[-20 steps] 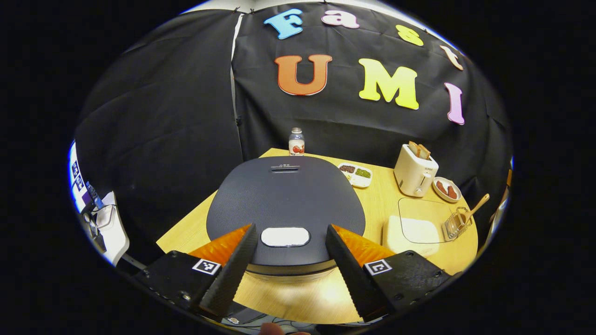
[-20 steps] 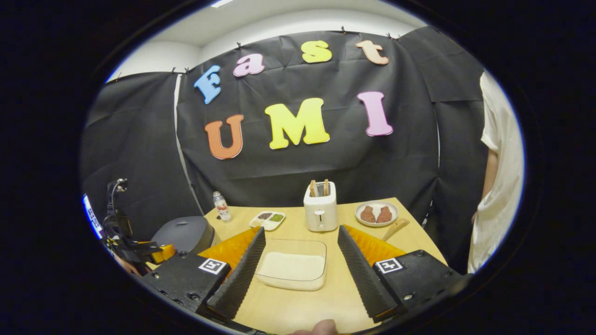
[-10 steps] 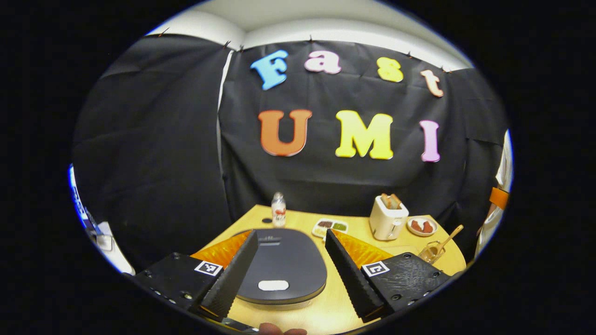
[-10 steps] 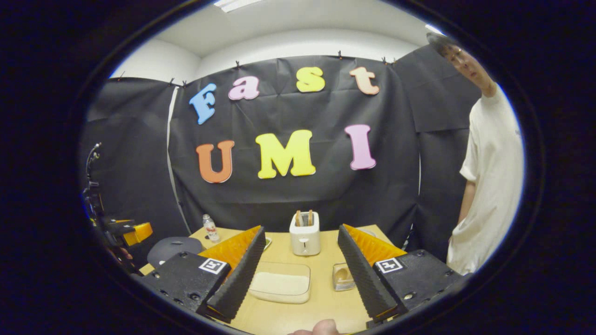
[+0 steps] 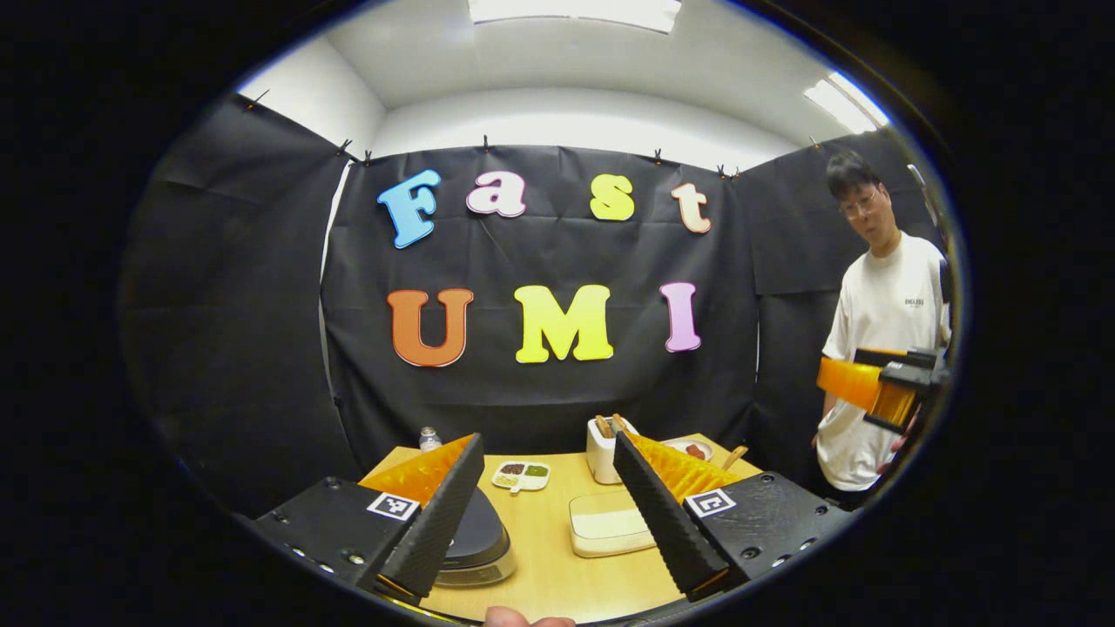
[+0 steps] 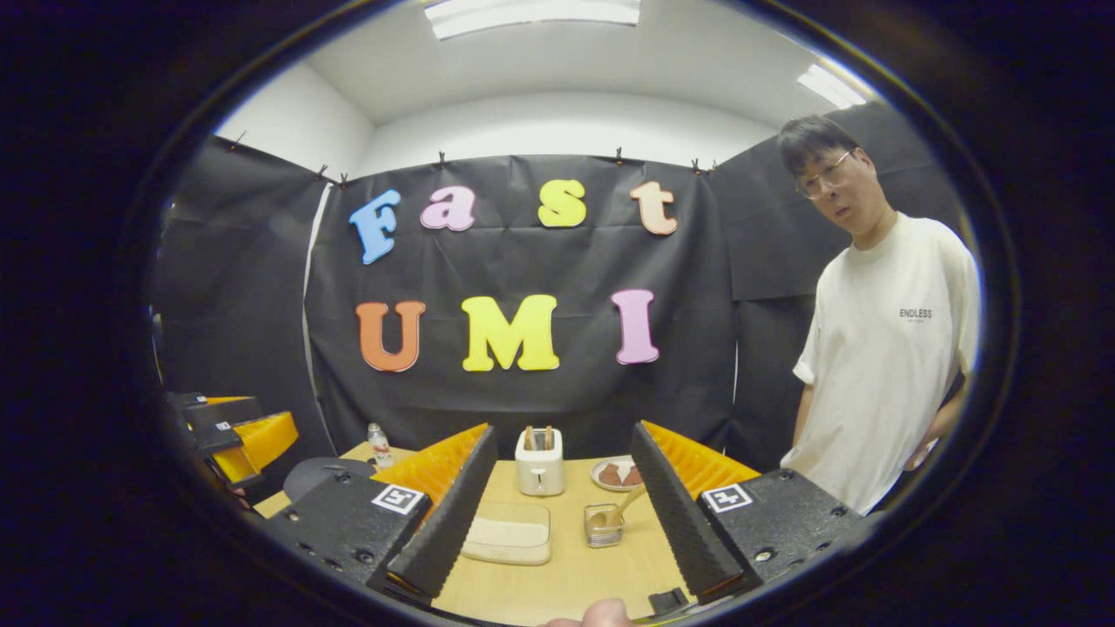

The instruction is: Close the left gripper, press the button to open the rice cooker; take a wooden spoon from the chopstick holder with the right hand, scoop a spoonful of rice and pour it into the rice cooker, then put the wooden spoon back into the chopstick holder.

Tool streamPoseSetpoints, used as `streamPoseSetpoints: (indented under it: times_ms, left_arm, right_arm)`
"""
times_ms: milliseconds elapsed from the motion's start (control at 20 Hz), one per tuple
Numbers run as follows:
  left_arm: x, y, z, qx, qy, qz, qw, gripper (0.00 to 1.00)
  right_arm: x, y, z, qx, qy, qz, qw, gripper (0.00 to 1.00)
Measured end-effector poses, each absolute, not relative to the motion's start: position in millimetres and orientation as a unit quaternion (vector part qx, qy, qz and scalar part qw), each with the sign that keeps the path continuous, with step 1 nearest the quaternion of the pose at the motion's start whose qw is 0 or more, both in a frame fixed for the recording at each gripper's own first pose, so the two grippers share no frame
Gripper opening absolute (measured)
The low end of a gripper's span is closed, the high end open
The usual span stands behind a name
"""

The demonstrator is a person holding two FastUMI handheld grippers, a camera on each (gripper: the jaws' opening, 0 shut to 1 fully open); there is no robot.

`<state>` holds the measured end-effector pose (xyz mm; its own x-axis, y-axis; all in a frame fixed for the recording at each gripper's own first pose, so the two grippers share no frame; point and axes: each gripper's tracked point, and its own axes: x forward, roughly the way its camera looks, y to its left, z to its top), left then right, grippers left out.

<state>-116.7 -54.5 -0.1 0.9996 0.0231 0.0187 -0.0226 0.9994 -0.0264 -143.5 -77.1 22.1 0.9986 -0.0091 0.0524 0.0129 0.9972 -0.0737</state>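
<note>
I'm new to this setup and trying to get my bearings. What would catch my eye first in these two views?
Each view's own open hand-held gripper, orange and black, fills the bottom: the left hand-held gripper and the right hand-held gripper, both held back above the near edge of the wooden table. A person in a white T-shirt stands at the right. On the table, the dark rice cooker sits lid-down at the left, and the white toaster at the back.

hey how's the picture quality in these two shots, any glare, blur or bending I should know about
Left gripper view: sharp, strong fisheye bending of the wall's top edge; ceiling light blown out white; soft sheen on the table. Right gripper view: also crisp, ceiling light glaring, the person at the edge stretched by distortion; toaster small but clear, chopstick holder details tiny.
</note>
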Motion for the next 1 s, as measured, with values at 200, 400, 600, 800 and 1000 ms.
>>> streamPoseSetpoints:
  times_ms: [200, 400, 600, 800, 1000]
  left_arm:
    - [-140.0, -57.8, 21.0, -0.054, -0.019, 0.024, 0.998, 0.96]
    - [-150.9, -55.3, 22.3, -0.050, -0.025, 0.046, 0.997, 0.94]
    - [-154.5, -65.8, 21.7, -0.042, -0.033, 0.052, 0.997, 0.94]
    - [-147.7, -72.8, 21.2, -0.032, -0.033, 0.050, 0.998, 0.94]
    - [-143.1, -77.0, 18.8, -0.029, -0.031, 0.050, 0.998, 0.94]
  right_arm:
    - [-168.3, -75.0, 21.6, -0.042, -0.024, 0.002, 0.999, 1.00]
    - [-177.0, -71.7, 10.9, -0.039, -0.023, 0.010, 0.999, 1.00]
    - [-173.4, -69.2, -5.0, -0.028, -0.014, 0.019, 0.999, 0.97]
    - [-164.3, -70.4, -11.7, -0.016, -0.008, 0.022, 1.000, 1.00]
    - [-152.7, -69.1, -13.0, -0.009, -0.011, 0.025, 1.000, 1.00]
